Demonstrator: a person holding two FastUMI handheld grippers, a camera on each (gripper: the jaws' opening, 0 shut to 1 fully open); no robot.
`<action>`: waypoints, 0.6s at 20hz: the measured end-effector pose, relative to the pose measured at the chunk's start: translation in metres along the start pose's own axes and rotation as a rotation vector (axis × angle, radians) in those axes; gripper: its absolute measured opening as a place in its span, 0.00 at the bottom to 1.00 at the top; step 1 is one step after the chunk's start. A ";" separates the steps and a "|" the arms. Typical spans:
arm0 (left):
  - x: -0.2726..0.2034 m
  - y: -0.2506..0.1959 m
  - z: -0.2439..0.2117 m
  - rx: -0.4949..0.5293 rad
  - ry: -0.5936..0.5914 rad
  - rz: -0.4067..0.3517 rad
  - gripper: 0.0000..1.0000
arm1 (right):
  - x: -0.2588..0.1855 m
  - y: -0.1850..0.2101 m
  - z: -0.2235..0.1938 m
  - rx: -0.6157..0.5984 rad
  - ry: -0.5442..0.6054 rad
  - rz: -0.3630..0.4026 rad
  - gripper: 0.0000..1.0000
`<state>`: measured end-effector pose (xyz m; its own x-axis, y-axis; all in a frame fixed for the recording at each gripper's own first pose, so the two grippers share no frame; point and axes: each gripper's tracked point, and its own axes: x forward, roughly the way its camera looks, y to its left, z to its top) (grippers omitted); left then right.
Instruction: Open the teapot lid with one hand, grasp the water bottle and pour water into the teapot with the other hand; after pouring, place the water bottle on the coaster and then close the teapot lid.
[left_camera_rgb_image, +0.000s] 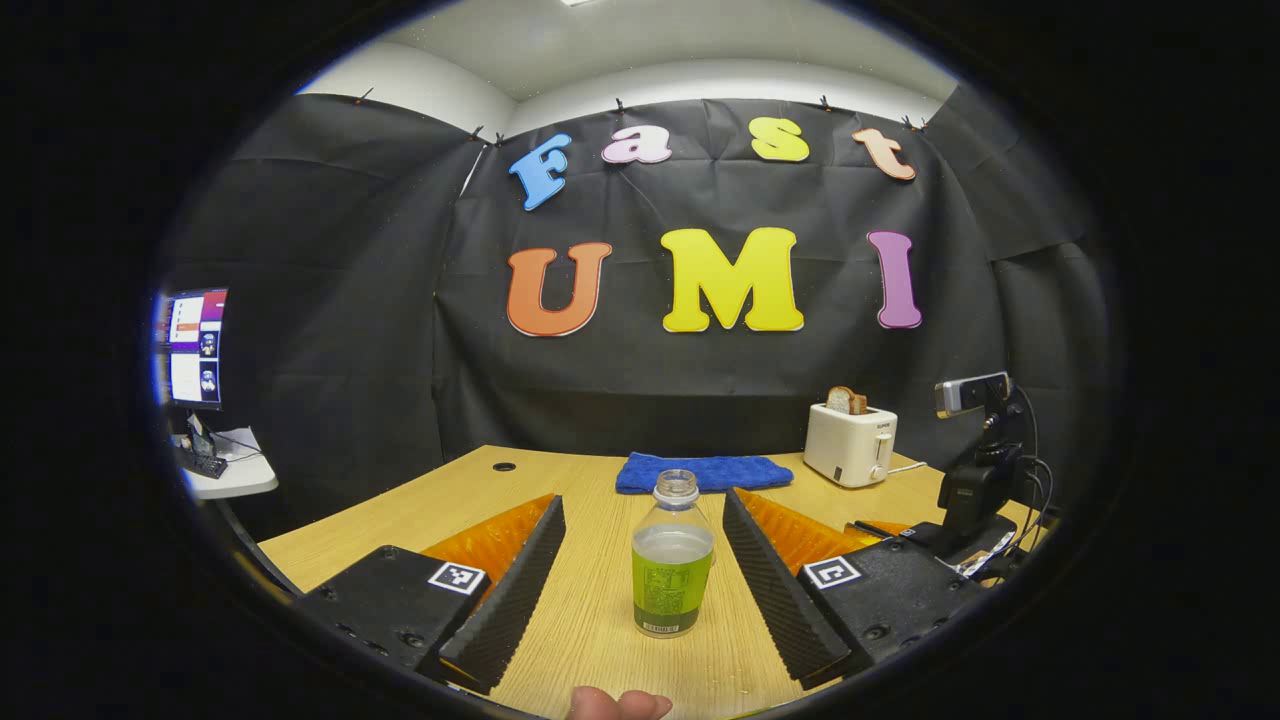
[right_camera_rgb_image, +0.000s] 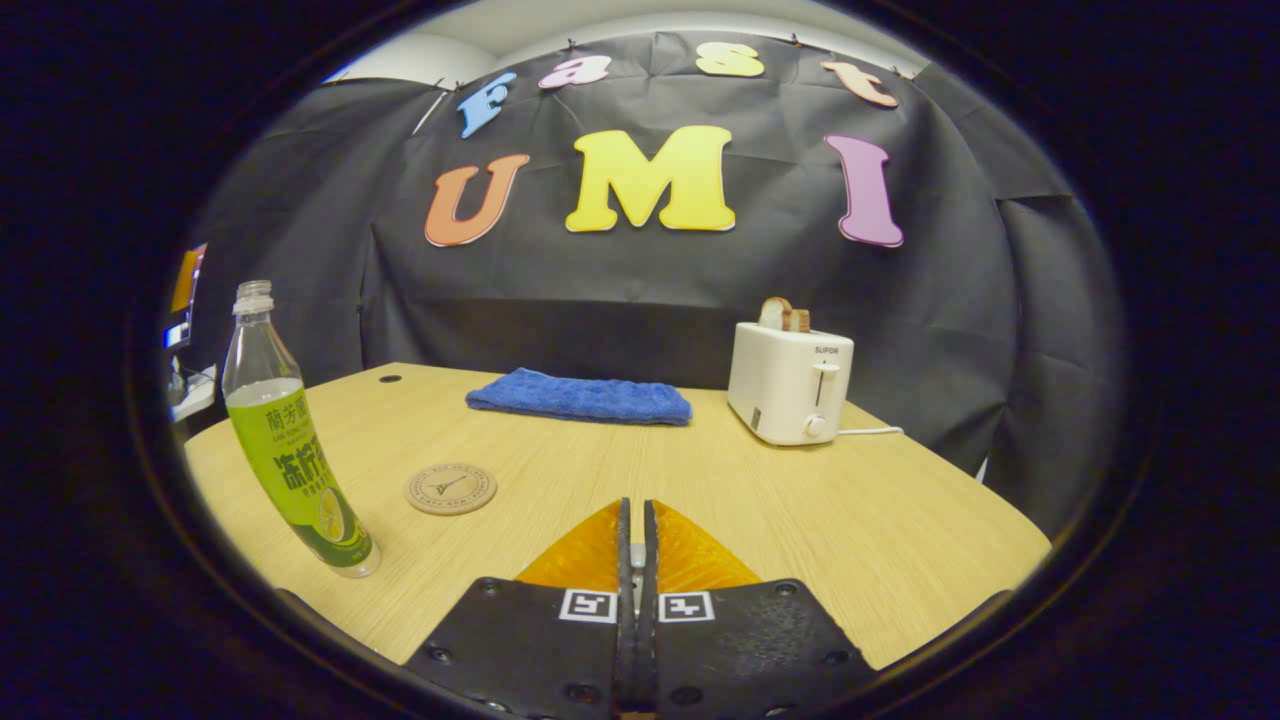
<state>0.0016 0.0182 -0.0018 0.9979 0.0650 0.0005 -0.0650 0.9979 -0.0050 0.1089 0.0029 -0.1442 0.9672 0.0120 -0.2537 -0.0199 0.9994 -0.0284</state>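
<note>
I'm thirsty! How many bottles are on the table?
1. The bottle stands upright on the table, between the open fingers of the left hand-held gripper. In the right gripper view it stands at the left, near the coaster. Others may be hidden.

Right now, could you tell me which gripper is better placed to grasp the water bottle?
Left. The left gripper is open with the water bottle upright between its fingers; the right gripper is shut, with the bottle off to its side.

left claw (left_camera_rgb_image: 640, 520) fingers spread wide, level | right claw (right_camera_rgb_image: 636, 530) fingers pressed together, holding nothing
</note>
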 end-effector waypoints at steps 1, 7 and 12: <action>0.001 0.000 0.001 -0.001 -0.001 0.000 0.99 | 0.000 0.002 0.000 0.001 0.000 0.006 0.00; 0.002 0.005 -0.002 -0.012 0.005 0.008 0.96 | -0.005 0.002 0.019 0.009 -0.043 0.018 0.00; -0.003 0.002 -0.023 -0.055 0.044 -0.016 0.99 | -0.024 -0.007 0.043 0.027 -0.072 0.033 0.01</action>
<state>-0.0013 0.0198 -0.0246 0.9979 0.0480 -0.0430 -0.0506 0.9969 -0.0604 0.0970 -0.0033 -0.0966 0.9818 0.0467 -0.1840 -0.0466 0.9989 0.0049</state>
